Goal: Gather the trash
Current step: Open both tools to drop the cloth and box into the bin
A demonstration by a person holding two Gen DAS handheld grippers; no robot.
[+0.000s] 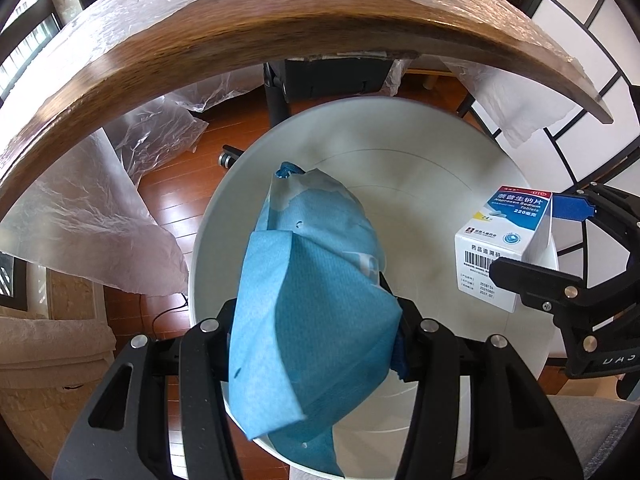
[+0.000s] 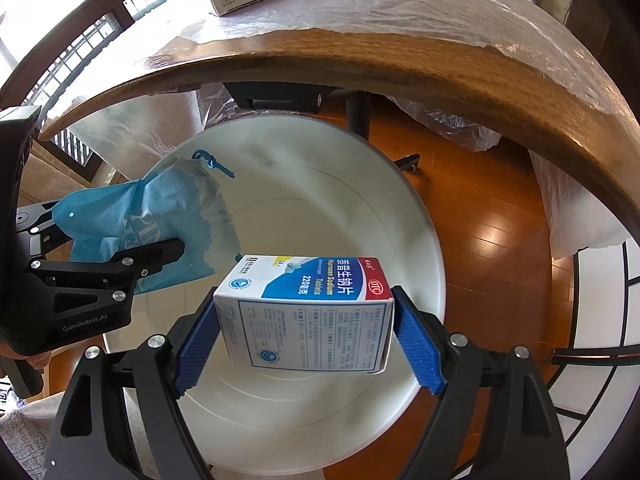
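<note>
Both loads hang over the round white plastic bin [image 2: 360,184], centre of frame. The left gripper [image 1: 316,320] clamps a crumpled blue paper bag [image 1: 312,288]; the right gripper [image 2: 306,320] pinches 1 white-and-blue cardboard medicine box [image 2: 308,308]. Best to open the jaws only while each item sits inside the rim.

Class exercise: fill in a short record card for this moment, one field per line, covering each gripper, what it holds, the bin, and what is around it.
Left gripper: shut on the blue cloth bag, held over the bin
Right gripper: shut on the medicine box, blue pads against its two sides
White bin: round, open, on the floor below both items; nothing seen lying inside
Wooden table: its edge is beyond the bin, top covered with clear plastic sheet
Floor: glossy wood
Task status: both items not yet released
</note>
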